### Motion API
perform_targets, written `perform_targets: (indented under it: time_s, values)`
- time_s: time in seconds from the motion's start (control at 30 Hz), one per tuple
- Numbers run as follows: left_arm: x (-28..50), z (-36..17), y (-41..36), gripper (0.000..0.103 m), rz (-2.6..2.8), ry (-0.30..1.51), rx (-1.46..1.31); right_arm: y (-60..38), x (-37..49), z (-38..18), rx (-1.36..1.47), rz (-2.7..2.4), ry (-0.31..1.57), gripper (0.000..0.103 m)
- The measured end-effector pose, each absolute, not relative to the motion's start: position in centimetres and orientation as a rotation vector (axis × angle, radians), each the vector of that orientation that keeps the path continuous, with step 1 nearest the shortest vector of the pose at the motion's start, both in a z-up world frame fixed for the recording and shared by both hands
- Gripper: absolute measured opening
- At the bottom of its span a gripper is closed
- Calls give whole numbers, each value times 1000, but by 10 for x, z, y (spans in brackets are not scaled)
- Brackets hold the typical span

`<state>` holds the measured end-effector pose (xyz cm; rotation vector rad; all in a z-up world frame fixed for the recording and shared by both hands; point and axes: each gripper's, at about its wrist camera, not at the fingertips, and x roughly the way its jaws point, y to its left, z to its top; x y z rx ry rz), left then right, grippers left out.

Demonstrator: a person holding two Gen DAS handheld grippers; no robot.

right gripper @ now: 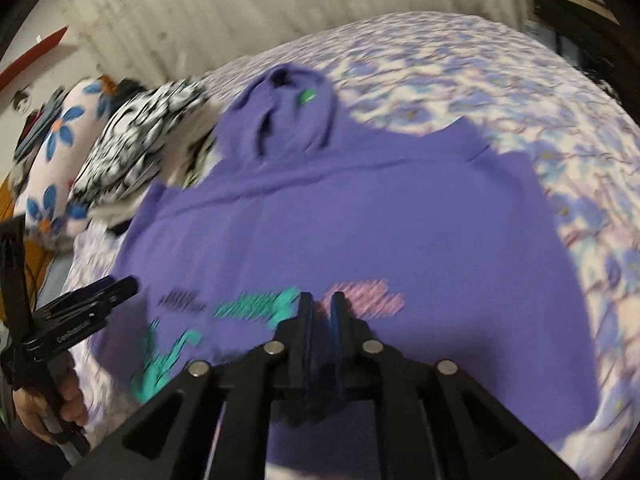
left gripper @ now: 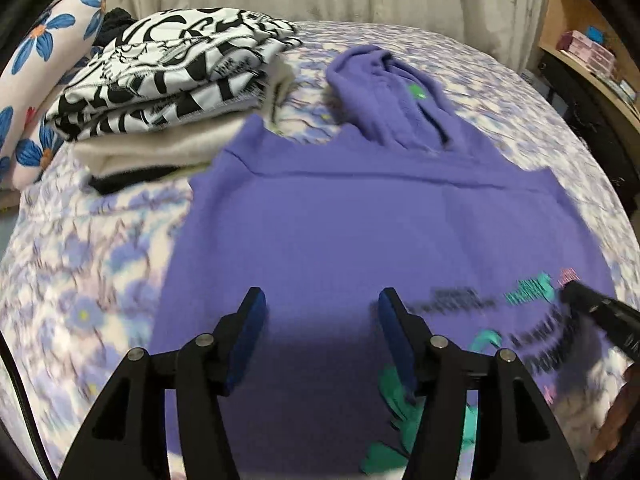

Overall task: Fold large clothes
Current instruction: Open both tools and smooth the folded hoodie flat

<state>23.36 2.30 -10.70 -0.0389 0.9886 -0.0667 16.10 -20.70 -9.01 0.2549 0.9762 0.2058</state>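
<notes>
Fingers of the left gripper (left gripper: 322,300) stand wide, empty, over the hoodie (left gripper: 360,220) mid-bed (left gripper: 80,260), near a folded pile (left gripper: 168,80). Right gripper (right gripper: 322,300) fingers: narrow gap, apparently empty; hoodie (right gripper: 340,220) flat, folding remains.

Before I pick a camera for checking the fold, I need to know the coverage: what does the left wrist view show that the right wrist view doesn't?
Only the left wrist view shows the wooden shelf with boxes and the open left hand-held gripper head-on.

Only the right wrist view shows a hand holding that gripper, and the right hand-held gripper nearly shut above the hoodie's print.

Both show the purple hoodie spread on the floral bed, the folded clothes pile and the flowered pillow.
</notes>
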Motion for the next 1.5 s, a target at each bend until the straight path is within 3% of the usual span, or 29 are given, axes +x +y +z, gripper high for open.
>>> perform_targets:
  time_s: [0.5,1.23,1.5]
  values:
    - [166,-145,78,60,105,948,-88,-300,99,-117,361,-87,958,15]
    - [166,-157,81,71,76,936,-106,-273,101,-118,232,-199,1008,18]
    - [187,-128,65,71,-43,1042,28,-258,125,-105,52,-122,1186,21]
